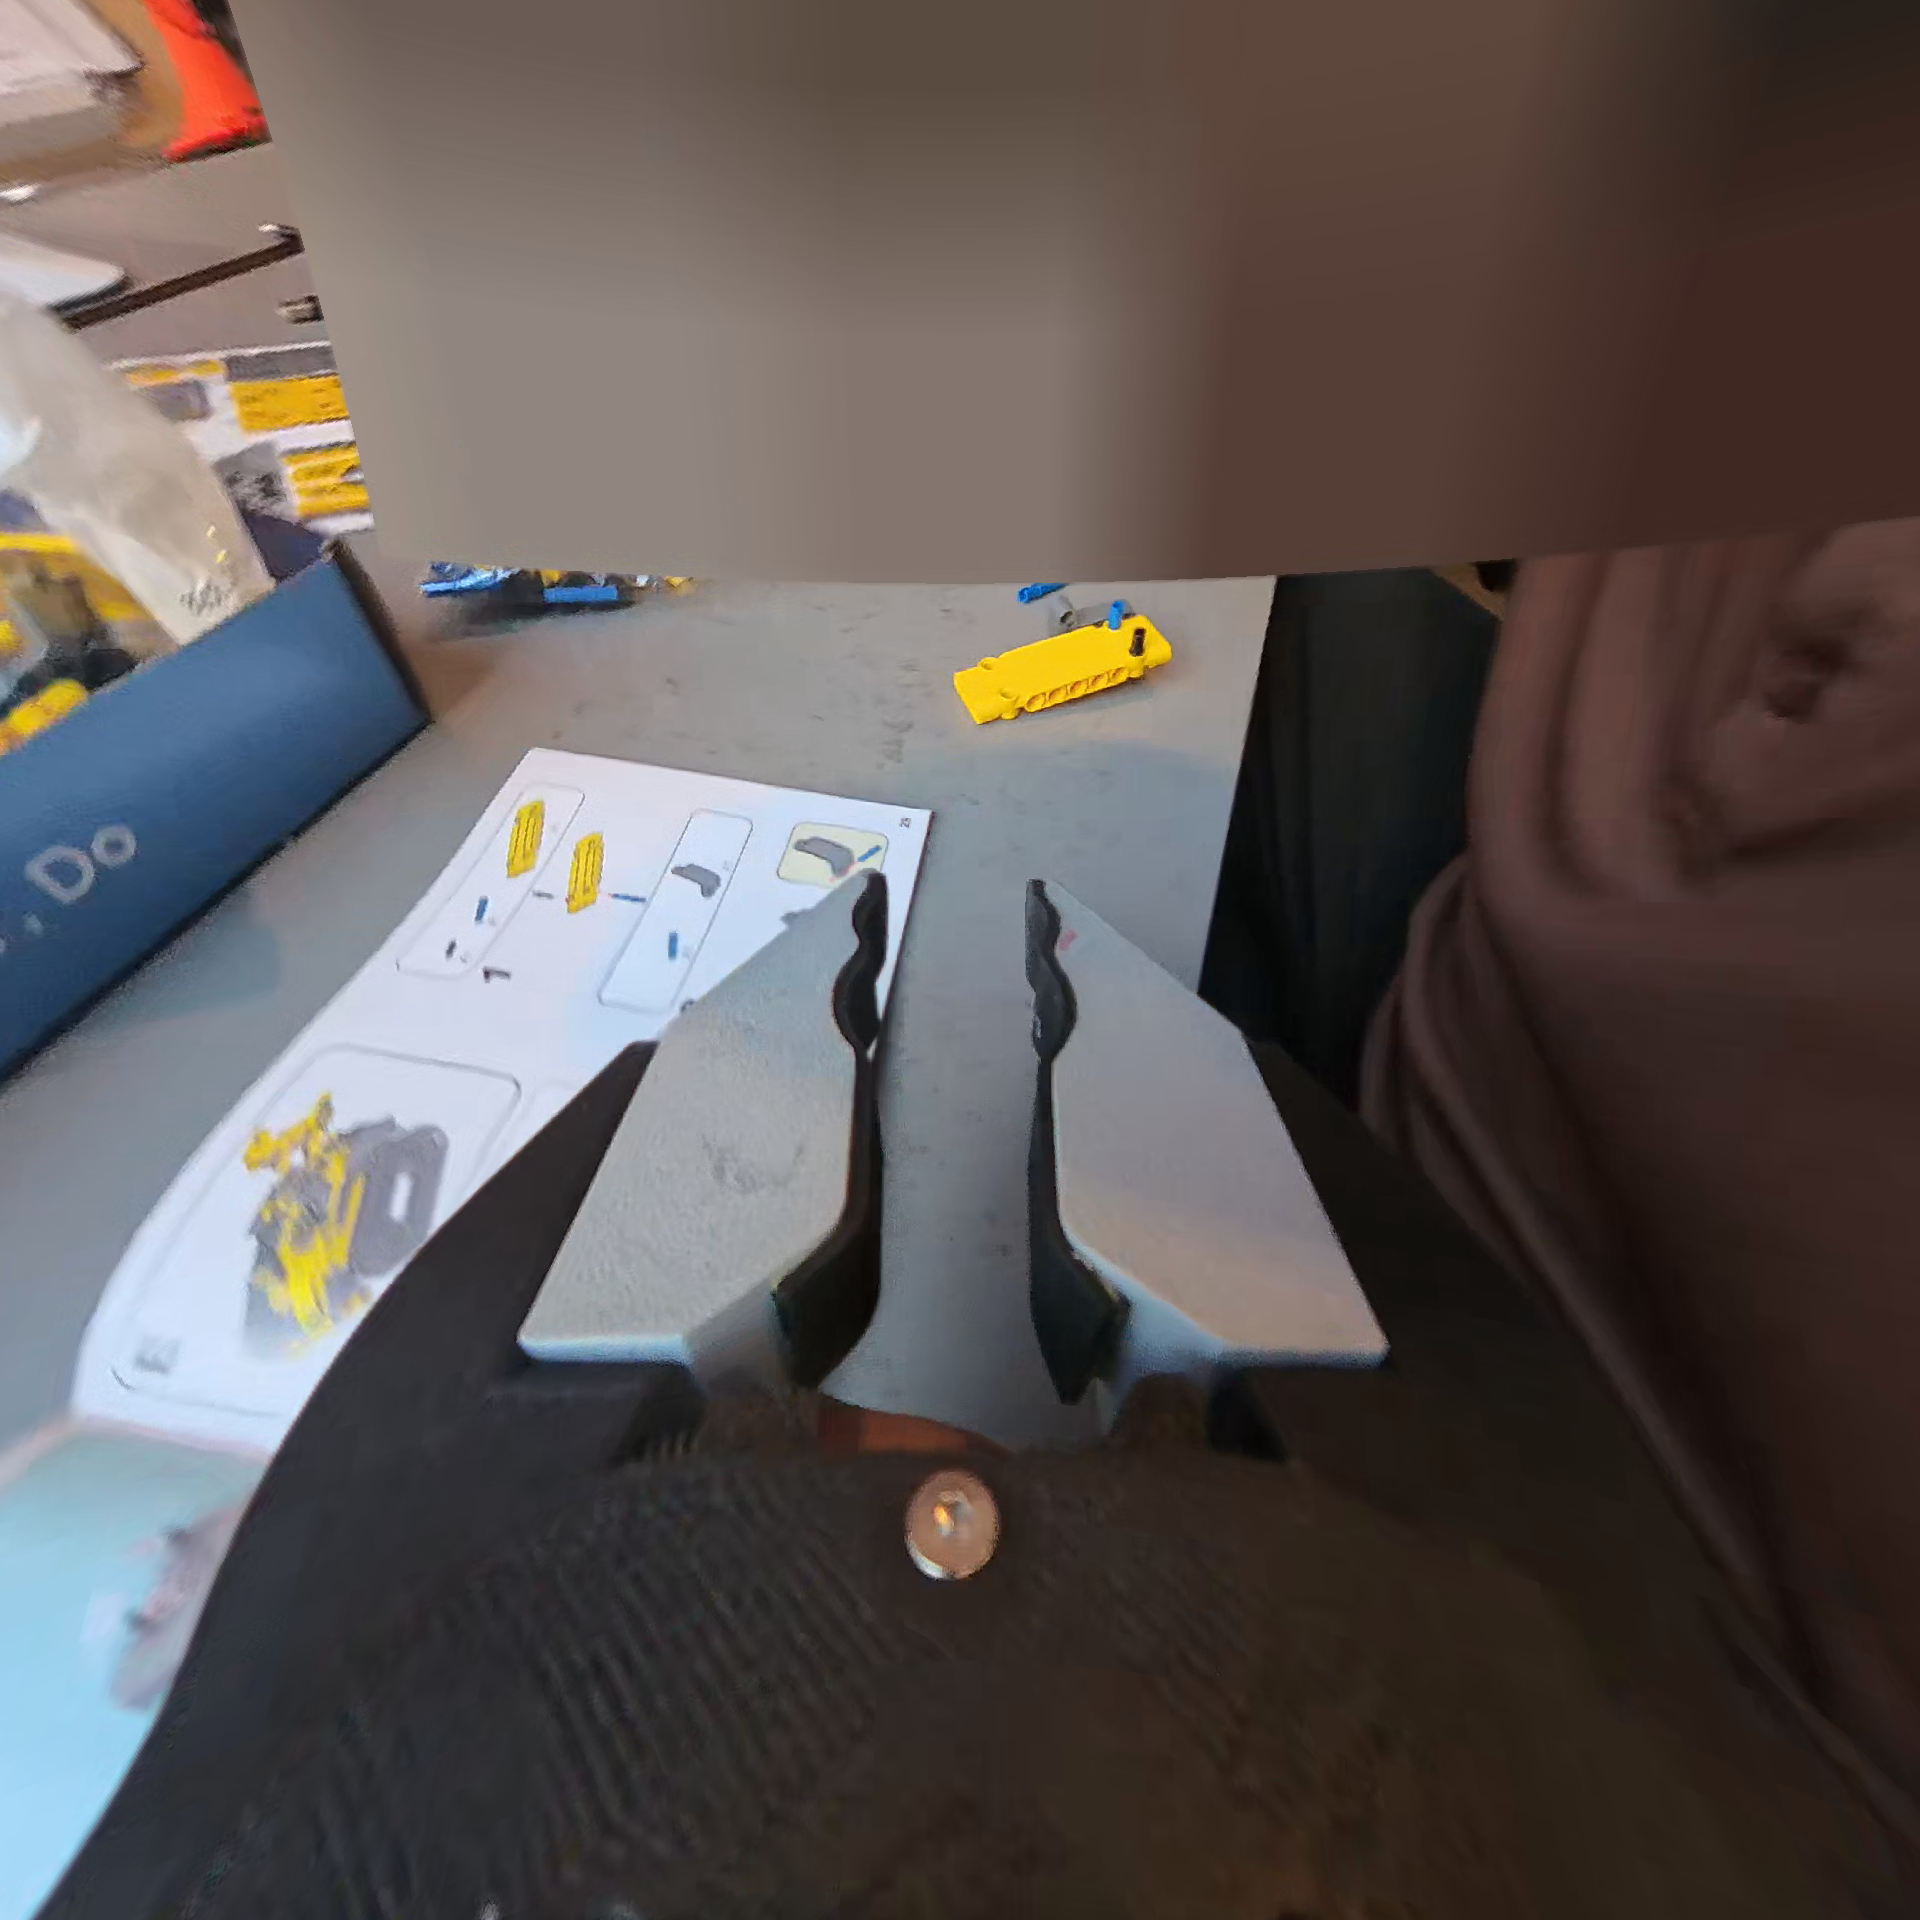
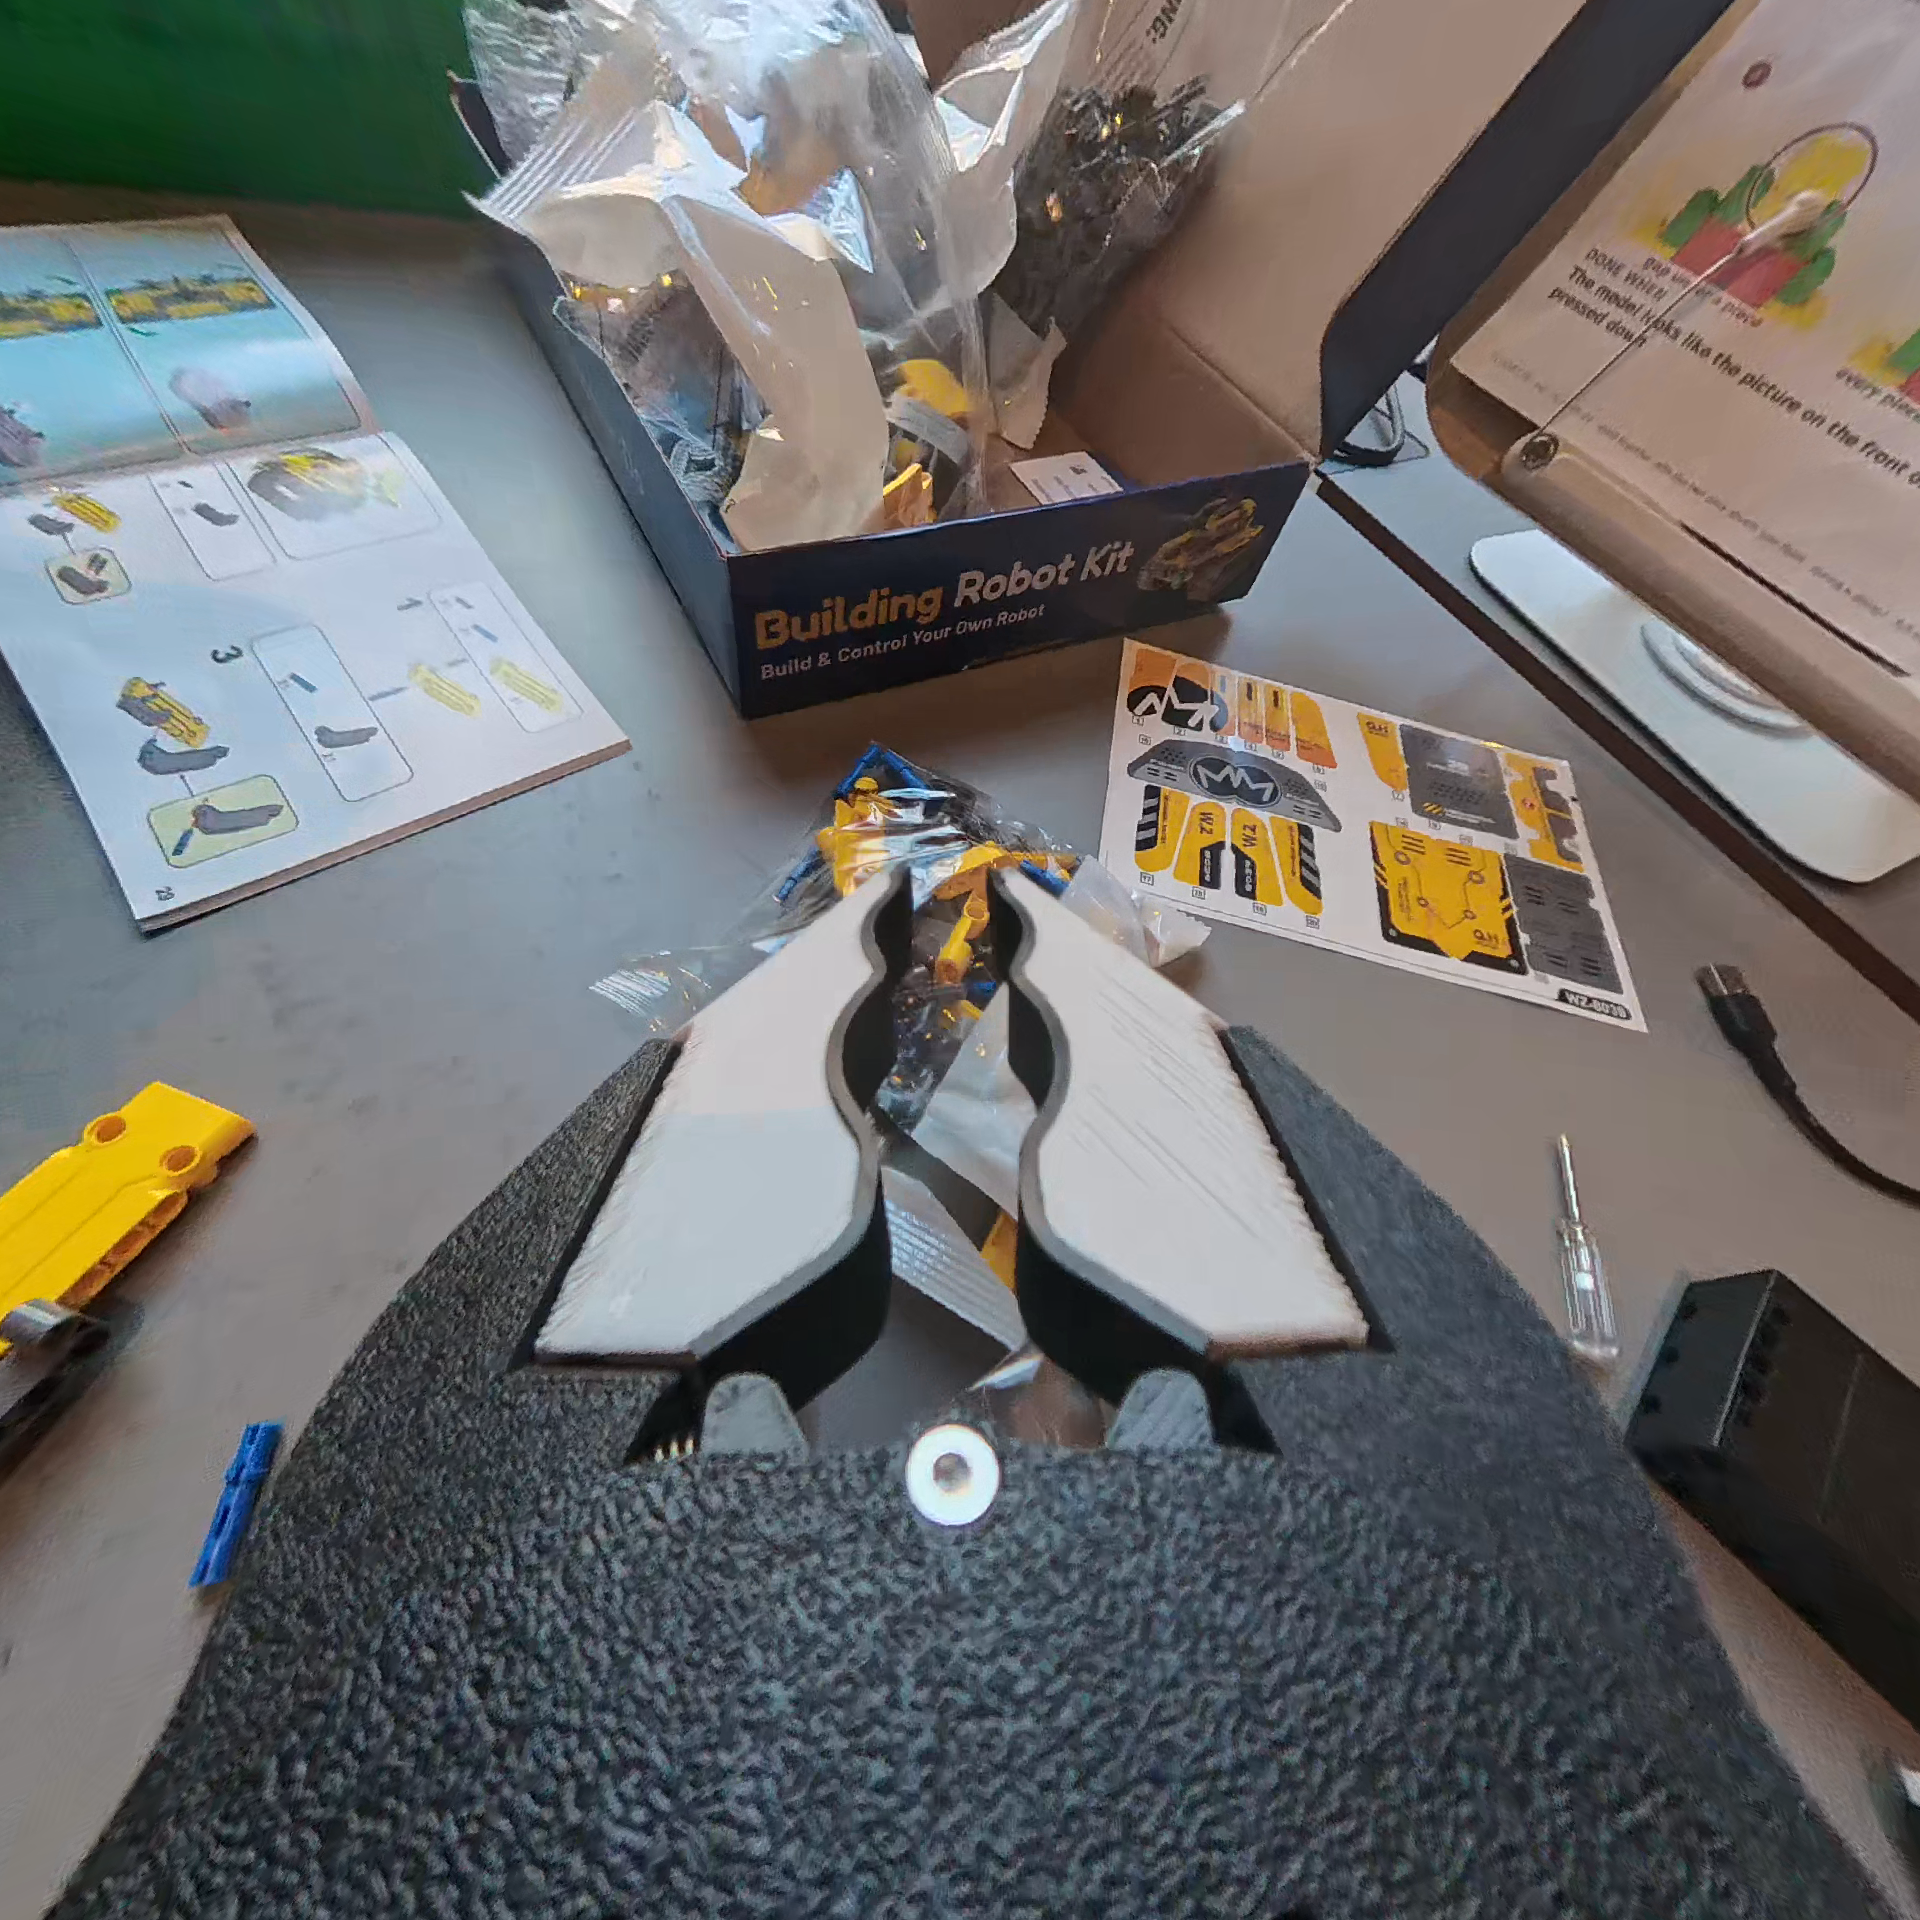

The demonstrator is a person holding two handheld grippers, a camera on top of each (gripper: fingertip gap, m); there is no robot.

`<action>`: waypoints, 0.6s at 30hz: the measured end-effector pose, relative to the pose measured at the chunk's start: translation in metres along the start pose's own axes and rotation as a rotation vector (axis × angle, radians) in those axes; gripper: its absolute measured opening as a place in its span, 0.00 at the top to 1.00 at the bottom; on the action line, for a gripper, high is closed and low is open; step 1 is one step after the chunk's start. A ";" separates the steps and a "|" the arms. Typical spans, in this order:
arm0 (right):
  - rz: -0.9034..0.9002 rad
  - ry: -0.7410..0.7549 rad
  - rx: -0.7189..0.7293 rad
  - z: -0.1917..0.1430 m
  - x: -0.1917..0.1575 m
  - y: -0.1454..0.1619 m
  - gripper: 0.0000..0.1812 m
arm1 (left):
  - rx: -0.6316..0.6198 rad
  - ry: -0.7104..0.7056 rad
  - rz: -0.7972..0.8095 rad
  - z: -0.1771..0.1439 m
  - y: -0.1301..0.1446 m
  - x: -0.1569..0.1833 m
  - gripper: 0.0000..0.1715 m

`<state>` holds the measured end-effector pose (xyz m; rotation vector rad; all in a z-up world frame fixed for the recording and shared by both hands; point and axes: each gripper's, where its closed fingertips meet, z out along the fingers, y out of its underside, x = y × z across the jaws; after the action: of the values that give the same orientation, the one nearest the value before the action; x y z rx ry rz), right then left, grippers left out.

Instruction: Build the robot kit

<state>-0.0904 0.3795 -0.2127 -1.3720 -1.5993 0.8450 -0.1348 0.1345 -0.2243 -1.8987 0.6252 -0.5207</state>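
In the left wrist view my left gripper (image 1: 951,888) is open and empty, held over a grey table (image 1: 779,686) at the right edge of an open instruction booklet (image 1: 623,914). A yellow beam (image 1: 1060,665) with a black pin and small blue and grey parts lies beyond it. In the right wrist view my right gripper (image 2: 951,878) is closed narrowly on a clear bag of yellow, blue and black parts (image 2: 935,831). The bag fills the gap between the fingers and spreads out to both sides.
A dark blue kit box (image 2: 987,613) holds more bags. Nearby are the booklet (image 2: 312,675), a sticker sheet (image 2: 1351,831), a yellow beam (image 2: 104,1184), a blue pin (image 2: 234,1501), a small screwdriver (image 2: 1584,1268), a black block (image 2: 1787,1455) and a cable (image 2: 1766,1049). A person in brown (image 1: 1662,935) is at the table's right edge. My hands' fingertips stand some 25 cm from each other. My left tips are roughly 15 cm from the yellow beam (image 1: 1060,665).
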 end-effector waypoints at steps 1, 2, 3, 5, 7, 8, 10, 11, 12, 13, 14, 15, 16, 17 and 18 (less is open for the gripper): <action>-0.013 0.000 0.012 0.002 -0.001 -0.001 0.92 | -0.007 0.045 0.020 0.001 -0.004 -0.001 0.86; -0.025 0.002 0.018 0.004 -0.002 -0.001 0.92 | -0.006 0.097 0.023 0.001 -0.010 -0.001 0.86; -0.032 0.008 0.022 0.006 -0.002 0.000 0.92 | 0.003 0.143 0.016 0.001 -0.017 -0.004 0.86; -0.045 0.029 0.041 0.008 -0.003 0.004 0.92 | 0.016 0.196 -0.002 0.002 -0.024 -0.015 0.85; -0.052 0.054 0.055 0.008 -0.005 0.007 0.93 | -0.003 0.190 -0.015 0.006 -0.021 -0.028 0.85; -0.067 0.062 0.061 0.006 -0.006 0.007 0.94 | -0.019 0.174 -0.018 0.008 -0.016 -0.034 0.84; -0.110 0.086 0.073 0.002 -0.008 0.006 1.00 | -0.036 0.125 -0.042 0.009 -0.007 -0.047 0.84; -0.115 0.094 0.087 0.000 -0.009 0.005 1.00 | -0.033 0.087 -0.066 0.009 -0.005 -0.053 0.84; -0.104 0.087 0.090 0.000 -0.010 0.006 1.00 | -0.036 0.011 -0.103 0.008 -0.003 -0.065 0.85; -0.083 0.080 0.076 0.001 -0.011 0.010 1.00 | -0.050 -0.093 -0.146 0.007 -0.001 -0.082 0.86; -0.067 0.081 0.057 0.002 -0.010 0.013 1.00 | -0.062 -0.196 -0.187 0.003 0.001 -0.098 0.85; -0.065 0.089 0.049 0.002 -0.009 0.015 1.00 | -0.058 -0.279 -0.219 -0.003 -0.001 -0.112 0.85; -0.074 0.105 0.050 0.002 -0.008 0.014 1.00 | -0.029 -0.341 -0.240 -0.011 -0.007 -0.121 0.85; -0.090 0.122 0.050 0.002 -0.006 0.013 1.00 | 0.020 -0.397 -0.256 -0.019 -0.018 -0.128 0.85; -0.107 0.136 0.047 0.002 -0.005 0.012 1.00 | 0.074 -0.456 -0.273 -0.028 -0.028 -0.135 0.86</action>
<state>-0.0867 0.3762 -0.2247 -1.2710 -1.5244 0.7061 -0.2503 0.2098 -0.1978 -1.9541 0.0499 -0.2591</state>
